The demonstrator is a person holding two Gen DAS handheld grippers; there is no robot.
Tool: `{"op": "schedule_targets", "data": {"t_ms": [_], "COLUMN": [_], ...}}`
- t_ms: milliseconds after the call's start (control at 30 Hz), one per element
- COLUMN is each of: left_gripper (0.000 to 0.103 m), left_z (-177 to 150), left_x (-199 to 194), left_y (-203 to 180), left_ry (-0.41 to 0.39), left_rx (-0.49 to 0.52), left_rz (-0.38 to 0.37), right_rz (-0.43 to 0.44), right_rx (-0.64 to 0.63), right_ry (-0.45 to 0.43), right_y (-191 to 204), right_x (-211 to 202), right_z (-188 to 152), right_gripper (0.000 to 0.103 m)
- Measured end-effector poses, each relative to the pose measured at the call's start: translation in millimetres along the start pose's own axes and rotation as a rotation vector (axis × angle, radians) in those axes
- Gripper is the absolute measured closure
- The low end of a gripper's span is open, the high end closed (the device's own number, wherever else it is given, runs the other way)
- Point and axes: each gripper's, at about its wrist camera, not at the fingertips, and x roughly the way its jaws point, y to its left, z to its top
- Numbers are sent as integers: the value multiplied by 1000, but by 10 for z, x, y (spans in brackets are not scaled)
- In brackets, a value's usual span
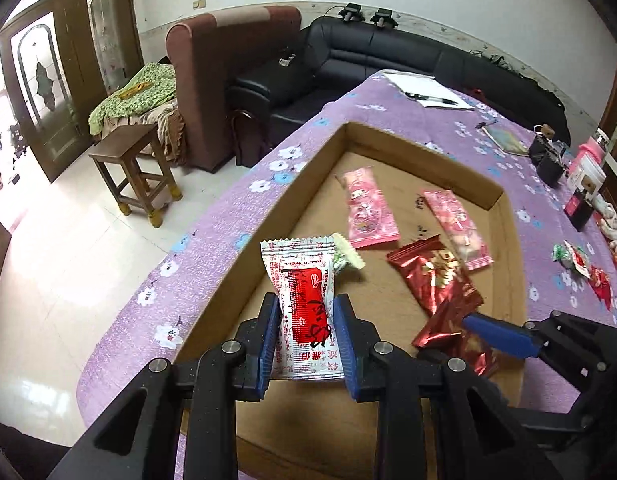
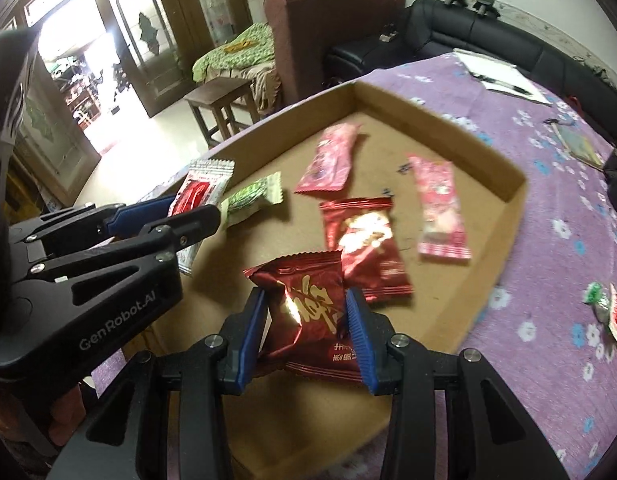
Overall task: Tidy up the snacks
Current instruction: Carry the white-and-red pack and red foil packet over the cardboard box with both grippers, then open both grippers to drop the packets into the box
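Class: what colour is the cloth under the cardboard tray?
Purple with white and blue flowers, clearest in the left wrist view.

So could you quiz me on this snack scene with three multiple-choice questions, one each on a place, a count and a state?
1. Where does the green-and-white candy lie?
A. in the cardboard tray
B. on the stool
C. on the sofa

2. How many pink packets lie in the tray?
A. one
B. two
C. four

3. What is the right gripper doing?
A. hanging open
B. clamping a dark red packet
C. holding a pen

Answers: 1 A, it rests on the tray floor. 2 B, one pink packet and another. 3 B, both pads press it.
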Motion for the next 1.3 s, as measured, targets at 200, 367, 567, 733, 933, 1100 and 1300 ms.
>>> {"op": "schedule_targets", "data": {"t_ms": [200, 367, 567, 733, 933, 1100, 1300], "left_gripper": [72, 52, 50, 50, 38, 29, 23], "left_z": [-1, -6, -24, -57, -125, -197, -335], "left_x": [51, 61, 15, -83, -283, -432, -568], "left_y": [-21, -34, -71, -141, -345, -666, -1254], "left_ry": [10, 8, 0, -17, -64, -87, -123], "left_rx": [27, 32, 35, 35, 54, 94, 192], "left_rz": [26, 49, 68, 66, 57, 15, -48], "right_rz": [-10, -13, -9, -15, -23, -45, -103], "right_rx": [0, 5, 7, 8, 28, 58, 130], "right_ry": [10, 9, 2, -13, -48, -82, -113], "right_y": [-4, -48, -75, -114, -227, -392, -781], "right_x": [80, 81, 6, -129, -382, -650, -994], "right_z": [18, 26, -12, -86, -236, -431, -808], "right_gripper": [63, 63, 62, 59, 57, 46, 35]}}
